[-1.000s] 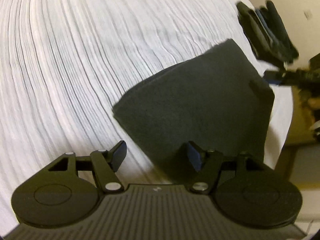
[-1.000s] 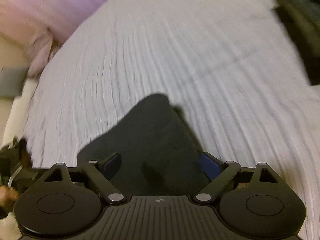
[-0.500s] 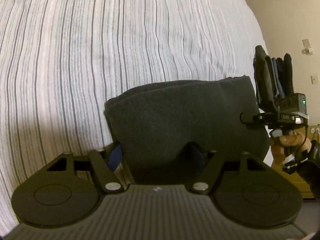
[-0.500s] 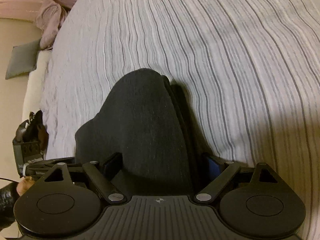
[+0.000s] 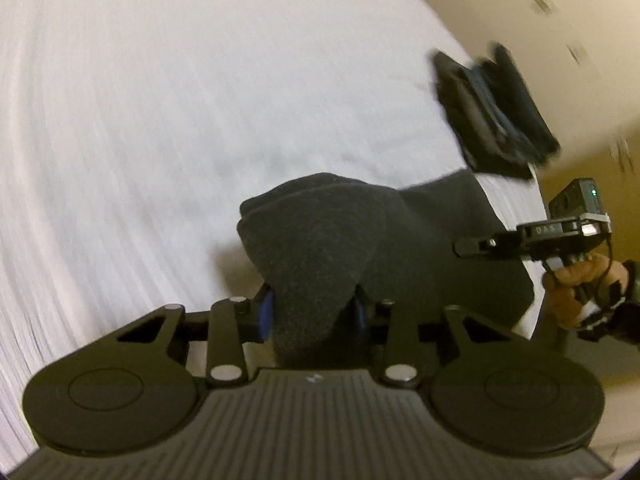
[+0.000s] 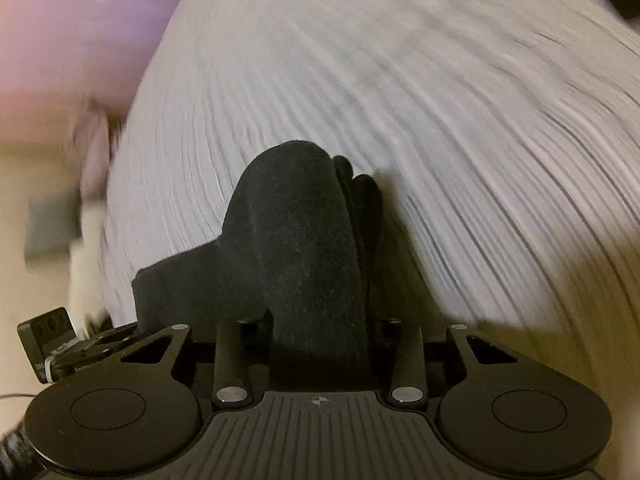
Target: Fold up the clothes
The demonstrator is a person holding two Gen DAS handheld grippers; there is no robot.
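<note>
A folded dark grey garment (image 5: 360, 240) lies on the striped white bedspread (image 5: 160, 120). My left gripper (image 5: 312, 312) is shut on its near edge, and the cloth bunches up between the blue pads. In the right wrist view the same garment (image 6: 296, 248) rises in a hump, with my right gripper (image 6: 320, 340) shut on its other edge. The right gripper's body (image 5: 560, 232), held by a hand, shows at the right of the left wrist view. Both views are blurred by motion.
A stack of dark folded clothes (image 5: 496, 112) sits near the bed's far right edge. A beige wall (image 5: 560, 20) lies beyond it. A purple pillow (image 6: 72, 32) and a pale bundle (image 6: 92, 140) are at the bed's left end.
Both grippers have closed on the garment's near edges, which were only between open fingers half a second ago. The cloth now lifts and bunches, and both cameras are swinging.
</note>
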